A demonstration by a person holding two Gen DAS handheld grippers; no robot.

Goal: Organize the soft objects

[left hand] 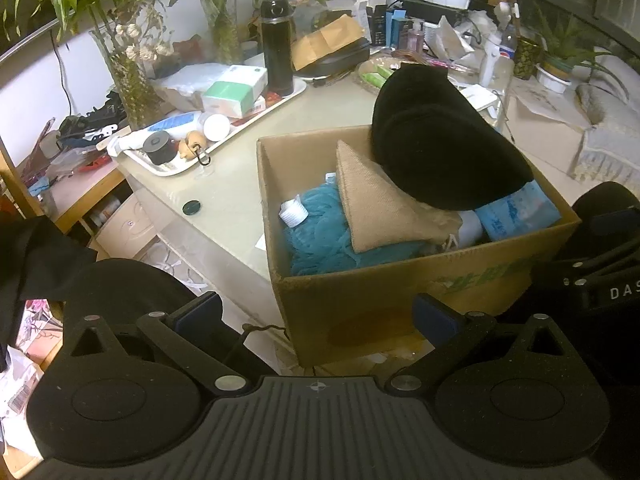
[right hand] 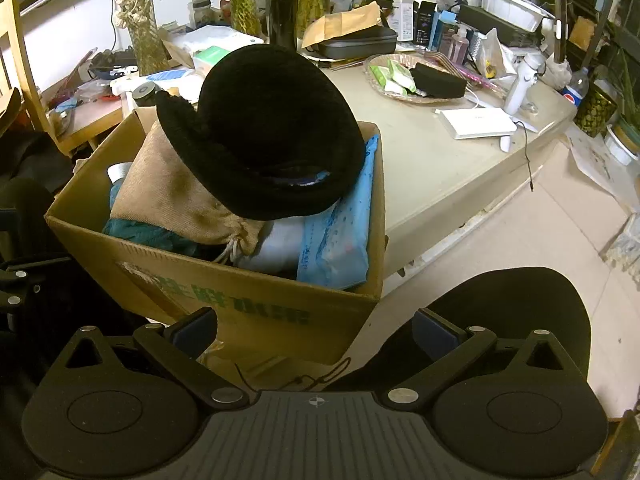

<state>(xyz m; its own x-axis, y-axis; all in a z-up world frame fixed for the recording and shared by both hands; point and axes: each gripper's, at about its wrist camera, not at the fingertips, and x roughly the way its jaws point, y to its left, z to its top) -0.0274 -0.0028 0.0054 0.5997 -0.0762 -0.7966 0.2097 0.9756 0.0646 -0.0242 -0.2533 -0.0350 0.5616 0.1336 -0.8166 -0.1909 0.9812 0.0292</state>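
Note:
A cardboard box [left hand: 400, 288] [right hand: 248, 292] stands at the table's near edge. A black fuzzy hat [left hand: 440, 140] [right hand: 268, 128] lies on top of its contents. Under it are a tan burlap pouch [left hand: 372, 200] [right hand: 172, 192], a teal mesh sponge [left hand: 316, 232] [right hand: 140, 234] and a blue plastic pack [left hand: 516, 212] [right hand: 340, 236]. My left gripper [left hand: 318, 316] is open in front of the box's near wall, holding nothing. My right gripper [right hand: 316, 332] is open near the box's front right corner, also holding nothing. The right gripper's body [left hand: 600, 264] shows at the left wrist view's right edge.
A white tray [left hand: 280, 102] of toiletries, a black flask [left hand: 276, 48] [right hand: 283, 8] and glass vases of plants [left hand: 132, 68] crowd the table's back. A wicker basket [right hand: 416, 76] and a white flat box [right hand: 476, 122] sit to the right. Tiled floor [right hand: 540, 232] lies beyond the table's edge.

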